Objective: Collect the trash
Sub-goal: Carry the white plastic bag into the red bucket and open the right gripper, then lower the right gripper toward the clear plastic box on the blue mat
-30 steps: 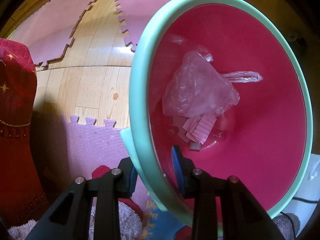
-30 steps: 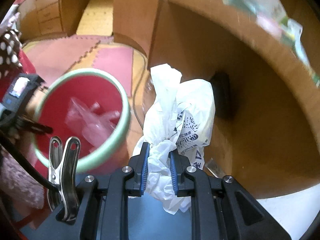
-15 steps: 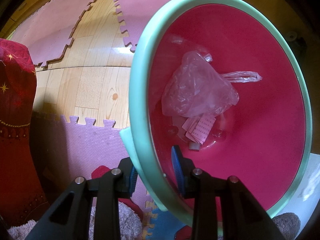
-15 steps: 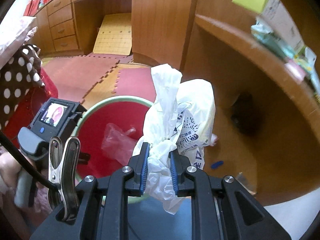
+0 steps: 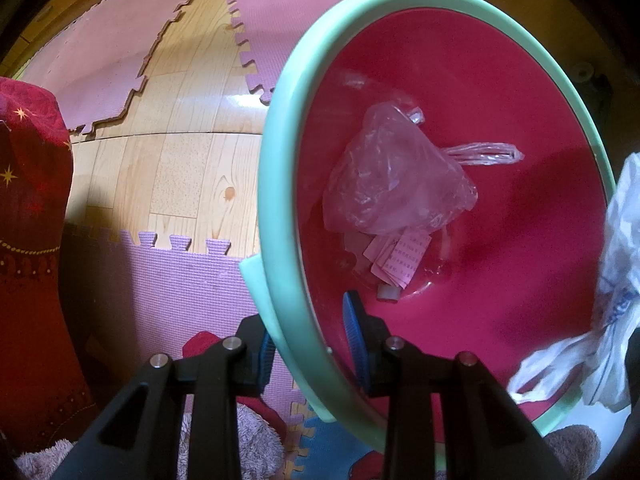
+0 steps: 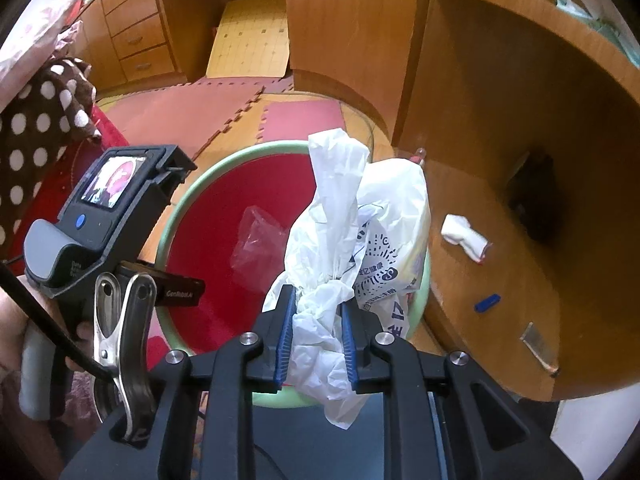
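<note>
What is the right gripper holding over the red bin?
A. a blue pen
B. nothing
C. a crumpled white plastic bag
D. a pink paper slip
C: the right gripper is clamped on a white plastic bag, above the green-rimmed red bin.

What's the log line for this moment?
left tool: clamps bin rim | right tool: holds white bag at bin | inside: clear bag

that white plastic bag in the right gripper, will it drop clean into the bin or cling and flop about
The white plastic bag looks thin and crumpled, bunched between the right gripper pads, so it is probably floppy and very light. It may drift or cling rather than fall straight. Its loose folds could drape over the bin's green rim instead of landing inside.
</note>
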Demonstrator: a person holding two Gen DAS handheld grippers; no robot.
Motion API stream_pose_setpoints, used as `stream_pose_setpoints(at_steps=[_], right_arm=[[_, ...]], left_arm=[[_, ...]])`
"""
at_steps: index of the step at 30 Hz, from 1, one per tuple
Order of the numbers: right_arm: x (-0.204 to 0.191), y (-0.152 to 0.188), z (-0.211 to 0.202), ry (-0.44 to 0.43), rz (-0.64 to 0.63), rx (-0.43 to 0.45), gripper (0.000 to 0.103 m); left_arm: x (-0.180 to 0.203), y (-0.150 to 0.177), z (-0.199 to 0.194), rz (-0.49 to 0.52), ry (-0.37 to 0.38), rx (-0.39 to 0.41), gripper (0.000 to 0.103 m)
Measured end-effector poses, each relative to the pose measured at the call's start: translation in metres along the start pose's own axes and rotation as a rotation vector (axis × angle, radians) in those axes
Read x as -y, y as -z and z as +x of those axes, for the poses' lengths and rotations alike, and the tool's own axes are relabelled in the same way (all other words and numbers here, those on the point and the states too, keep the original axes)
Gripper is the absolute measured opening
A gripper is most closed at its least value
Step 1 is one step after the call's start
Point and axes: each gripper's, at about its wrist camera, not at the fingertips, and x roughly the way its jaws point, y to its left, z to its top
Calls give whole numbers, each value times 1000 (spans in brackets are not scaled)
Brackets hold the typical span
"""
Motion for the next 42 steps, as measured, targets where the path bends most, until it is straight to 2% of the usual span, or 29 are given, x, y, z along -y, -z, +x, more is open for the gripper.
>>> stream_pose_setpoints(at_steps=[4,12,15,17,20,42], right_arm=[[0,4,5,-25,12,-9,22],[-6,5,8,-8,-4,-17,30],[-5,6,10,-1,3,-19,40],[-3,7,11,-1,12,-18,51],[0,8,10,-9,25,-13,57],[5,7,6,-9,36,6,57]], left_arm=[[0,0,0,-1,1,0,33],[1,0,0,-1,1,0,33],[1,0,0,0,1,0,33],[0,0,0,-1,2,0,33],[1,0,0,-1,1,0,33],[1,0,0,1,2,0,33]])
